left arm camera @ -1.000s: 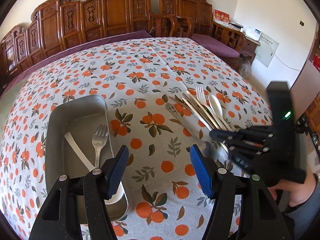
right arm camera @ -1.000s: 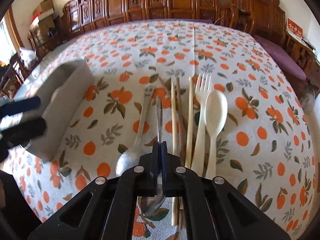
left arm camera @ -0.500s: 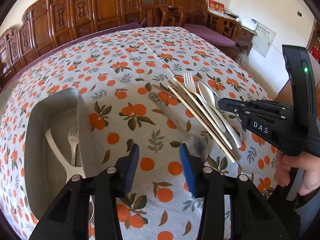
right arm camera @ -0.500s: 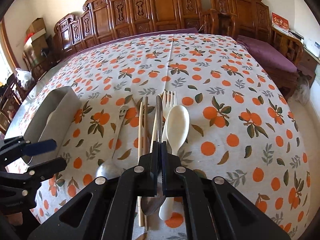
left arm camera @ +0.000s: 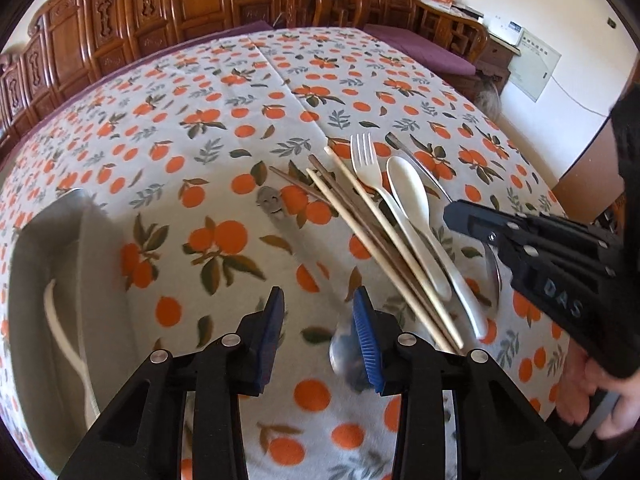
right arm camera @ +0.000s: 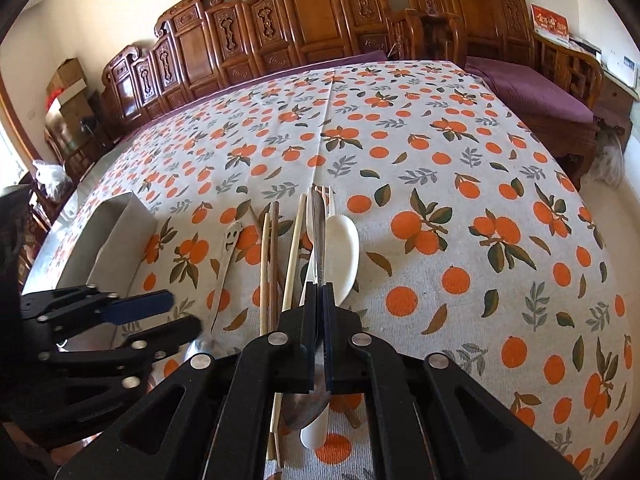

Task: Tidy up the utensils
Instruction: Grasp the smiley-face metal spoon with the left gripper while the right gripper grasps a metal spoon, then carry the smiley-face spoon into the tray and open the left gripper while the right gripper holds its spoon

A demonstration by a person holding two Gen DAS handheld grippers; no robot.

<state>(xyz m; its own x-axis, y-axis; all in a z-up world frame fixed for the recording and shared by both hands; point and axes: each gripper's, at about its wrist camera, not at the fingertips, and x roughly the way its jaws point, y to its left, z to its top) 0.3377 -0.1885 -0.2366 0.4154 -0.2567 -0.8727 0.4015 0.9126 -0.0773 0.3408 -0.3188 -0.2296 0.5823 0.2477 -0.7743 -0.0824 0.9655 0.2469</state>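
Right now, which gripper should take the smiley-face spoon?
Left. The left gripper hangs over the smiley-face spoon; its jaws have just been closing, with the spoon's neck below between them, ungripped. The right gripper is shut on another metal spoon.

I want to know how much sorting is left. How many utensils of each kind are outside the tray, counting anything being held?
Chopsticks: 4
Forks: 1
Spoons: 3 (cream spoon, smiley-handled spoon, metal spoon in the right tool)
Total: 8
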